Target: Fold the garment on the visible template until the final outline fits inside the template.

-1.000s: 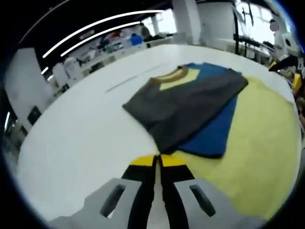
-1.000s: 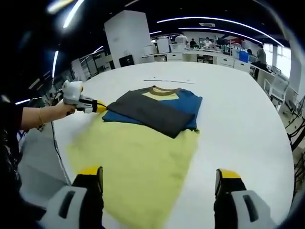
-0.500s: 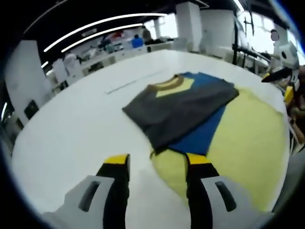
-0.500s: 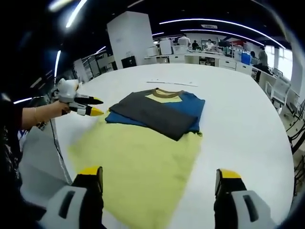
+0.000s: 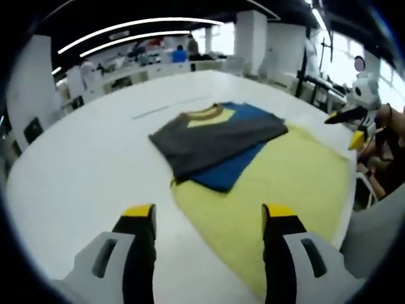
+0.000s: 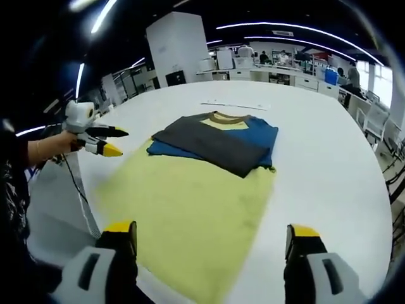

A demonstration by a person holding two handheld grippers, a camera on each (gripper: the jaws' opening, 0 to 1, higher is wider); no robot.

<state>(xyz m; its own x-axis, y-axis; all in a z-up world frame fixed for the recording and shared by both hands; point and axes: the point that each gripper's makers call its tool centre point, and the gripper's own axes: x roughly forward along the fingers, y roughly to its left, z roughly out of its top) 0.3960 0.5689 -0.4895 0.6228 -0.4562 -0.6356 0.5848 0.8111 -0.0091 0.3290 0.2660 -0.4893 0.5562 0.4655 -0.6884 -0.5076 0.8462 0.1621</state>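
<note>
Nearest the cameras, both tools sit empty with the jaws spread wide: the left hand-held gripper (image 5: 207, 223) hangs over the near edge of the yellow template (image 5: 278, 180), and the right hand-held gripper (image 6: 212, 239) is over the template's other end, nothing between the pads on either one. So whatever gets grabbed next has to be picked fresh, and that's where it could go sideways. The garment (image 6: 215, 138) is a stack of layers, dark grey over blue, and a pinch that catches only the top grey panel would probably peel the fold open instead of carrying the whole thing. Grabbing too deep could also snag the template and drag it across the white worktop (image 5: 82, 158).

Further out, the garment lies at the far end of the template, collar pointing away, a tan neckband with a yellow patch showing. It looks part-folded: grey panel laid diagonally across, blue peeking out along one side and the near hem. The far part seems to run off the template onto bare worktop, so the outline likely doesn't fit yet.
</note>
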